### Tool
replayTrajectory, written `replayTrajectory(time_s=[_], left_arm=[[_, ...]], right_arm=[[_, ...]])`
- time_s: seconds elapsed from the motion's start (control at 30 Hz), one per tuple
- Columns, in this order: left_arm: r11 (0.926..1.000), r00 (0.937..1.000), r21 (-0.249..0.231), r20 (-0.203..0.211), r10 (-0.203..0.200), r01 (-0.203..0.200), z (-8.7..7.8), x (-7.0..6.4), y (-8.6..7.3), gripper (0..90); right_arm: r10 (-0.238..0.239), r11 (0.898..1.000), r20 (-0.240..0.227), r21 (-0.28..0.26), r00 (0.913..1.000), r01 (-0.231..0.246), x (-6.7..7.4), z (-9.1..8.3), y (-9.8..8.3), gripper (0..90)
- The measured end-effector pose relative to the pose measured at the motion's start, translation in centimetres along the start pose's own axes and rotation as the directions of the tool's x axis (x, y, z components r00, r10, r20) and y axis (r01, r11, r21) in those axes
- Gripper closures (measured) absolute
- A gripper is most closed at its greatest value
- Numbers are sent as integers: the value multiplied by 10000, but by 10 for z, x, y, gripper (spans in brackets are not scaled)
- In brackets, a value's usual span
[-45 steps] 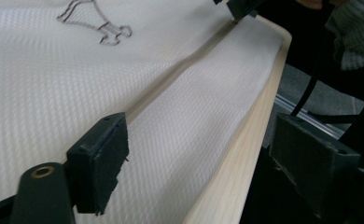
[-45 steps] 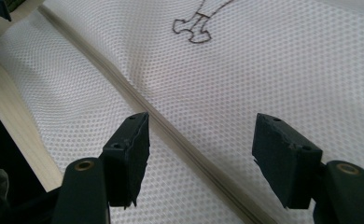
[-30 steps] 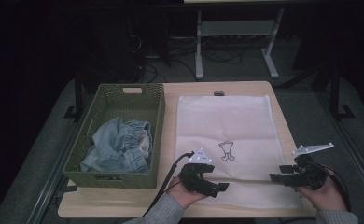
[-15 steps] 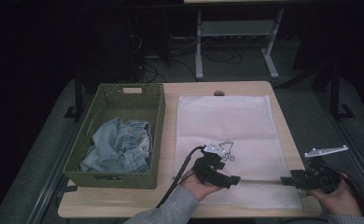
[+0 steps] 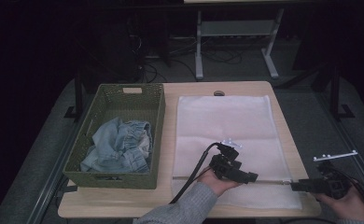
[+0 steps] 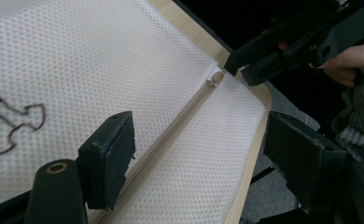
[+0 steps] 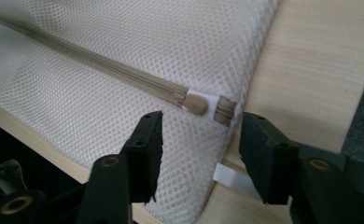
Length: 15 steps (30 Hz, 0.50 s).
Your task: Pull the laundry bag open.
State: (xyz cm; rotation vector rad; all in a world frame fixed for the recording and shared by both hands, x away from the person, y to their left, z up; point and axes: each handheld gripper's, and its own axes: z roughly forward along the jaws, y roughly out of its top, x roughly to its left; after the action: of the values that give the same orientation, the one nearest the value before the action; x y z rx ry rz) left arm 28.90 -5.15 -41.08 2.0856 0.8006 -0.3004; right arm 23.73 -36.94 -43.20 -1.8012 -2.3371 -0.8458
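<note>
A white mesh bag (image 5: 227, 121) lies flat on the wooden table (image 5: 194, 205), its zipper (image 5: 273, 181) running along the near edge. My left gripper (image 5: 252, 177) hovers over the zipper's middle; its jaws (image 6: 199, 119) stand open after narrowing slightly, straddling the zipper (image 6: 180, 116) with nothing pressed. My right gripper (image 5: 294, 185) is at the bag's near right corner. Its jaws (image 7: 202, 119) have just been closing and are still open. They flank the mesh corner just short of the tan zipper pull (image 7: 196, 103). The right gripper's tips (image 6: 236, 65) sit beside that pull (image 6: 215, 77).
A green woven basket (image 5: 124, 91) holding crumpled denim (image 5: 117, 144) stands at the table's left. A small white label (image 7: 227, 175) sticks out under the bag's corner. The table's right edge (image 7: 320, 56) is close to the right gripper, with dark floor beyond.
Both grippers have moved right along the bag's near edge, the left to the zipper's middle and the right out to the corner. The right jaws have narrowed.
</note>
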Motion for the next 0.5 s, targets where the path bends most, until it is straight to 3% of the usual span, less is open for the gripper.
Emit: replayTrajectory(time_s=[0.13,0.37,0.5], left_arm=[[9996,9994,59,162,-294,293,7,1,5,252],[9959,9956,425,453,-823,804,29,0,13,352],[9937,9943,639,476,-953,922,41,-1,16,380]], right_arm=[[227,9994,16,261,9997,-228,-3,3,-1,523],[503,9966,-232,668,9985,-487,-6,10,-1,605],[433,9979,-29,479,9991,-431,-6,10,-1,628]])
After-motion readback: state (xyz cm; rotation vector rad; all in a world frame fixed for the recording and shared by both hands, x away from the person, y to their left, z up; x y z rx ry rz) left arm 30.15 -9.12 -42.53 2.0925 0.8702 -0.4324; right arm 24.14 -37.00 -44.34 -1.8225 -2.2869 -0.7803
